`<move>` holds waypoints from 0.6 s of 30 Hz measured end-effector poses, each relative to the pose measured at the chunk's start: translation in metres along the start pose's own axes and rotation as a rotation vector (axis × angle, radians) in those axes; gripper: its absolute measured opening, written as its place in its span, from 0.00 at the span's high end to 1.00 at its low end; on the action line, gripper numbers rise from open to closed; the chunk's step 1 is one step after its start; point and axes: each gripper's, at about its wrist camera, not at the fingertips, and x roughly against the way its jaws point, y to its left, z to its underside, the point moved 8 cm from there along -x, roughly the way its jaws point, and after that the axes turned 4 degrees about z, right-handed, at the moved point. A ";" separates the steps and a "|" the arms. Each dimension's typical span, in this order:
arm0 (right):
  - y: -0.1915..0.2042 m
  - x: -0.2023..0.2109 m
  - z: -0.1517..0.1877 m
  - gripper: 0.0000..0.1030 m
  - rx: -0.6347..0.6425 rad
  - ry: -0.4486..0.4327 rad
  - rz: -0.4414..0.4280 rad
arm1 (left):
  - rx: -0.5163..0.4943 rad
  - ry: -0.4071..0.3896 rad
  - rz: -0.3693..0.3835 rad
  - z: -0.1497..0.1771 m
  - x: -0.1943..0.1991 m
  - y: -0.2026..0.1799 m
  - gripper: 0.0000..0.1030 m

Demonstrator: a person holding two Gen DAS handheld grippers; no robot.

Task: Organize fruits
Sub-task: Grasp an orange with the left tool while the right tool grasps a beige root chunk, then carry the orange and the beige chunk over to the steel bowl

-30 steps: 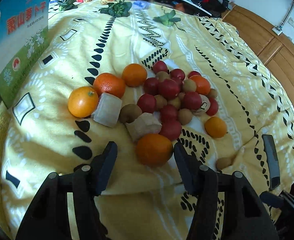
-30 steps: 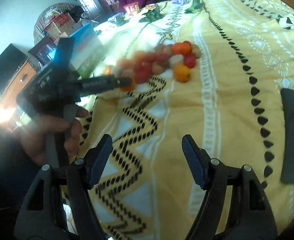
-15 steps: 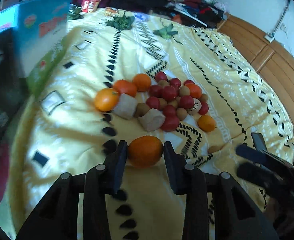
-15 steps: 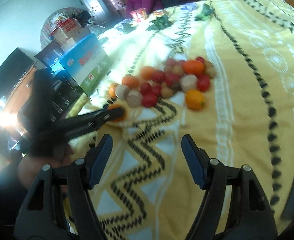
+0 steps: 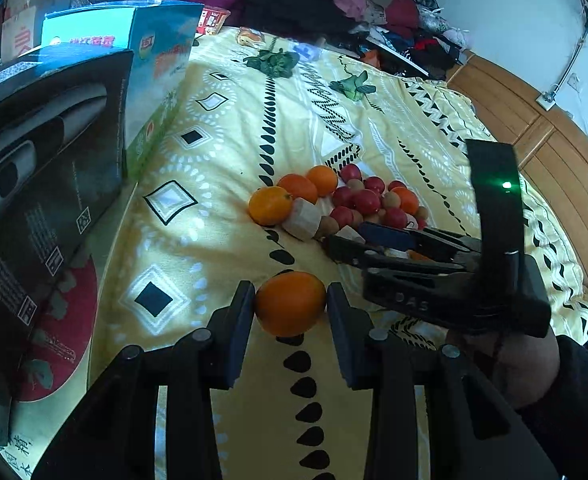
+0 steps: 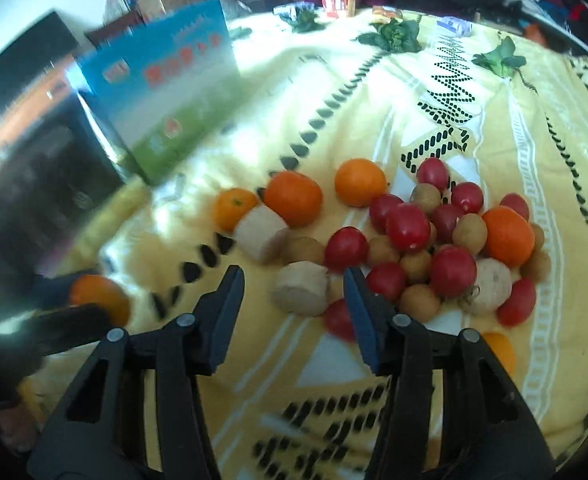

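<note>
surface: yellow patterned bedspread (image 5: 222, 184) with black and white motifs, wooden panelling on the far side
left gripper (image 5: 290, 312): black jaws clamped on a round orange citrus fruit (image 5: 290, 303), held above the bedspread, apart from the pile
fruit pile (image 6: 414, 232): oranges, red cherry tomatoes, small brown round fruits, pale beige cut chunks (kind unclear), bunched mid-bed
right gripper (image 6: 294, 308): jaws have just been closing, a gap remains on both sides; beige cylindrical chunk (image 6: 302, 288) sits between the tips, pads not pressing it
boxes: blue-green printed carton (image 6: 174, 80) beside a black box (image 5: 46, 160) at the bed's edge
</note>
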 end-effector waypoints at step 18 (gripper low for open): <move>0.017 0.095 -0.016 0.67 -0.009 -0.156 0.026 | -0.033 -0.155 -0.003 -0.040 0.069 -0.012 0.63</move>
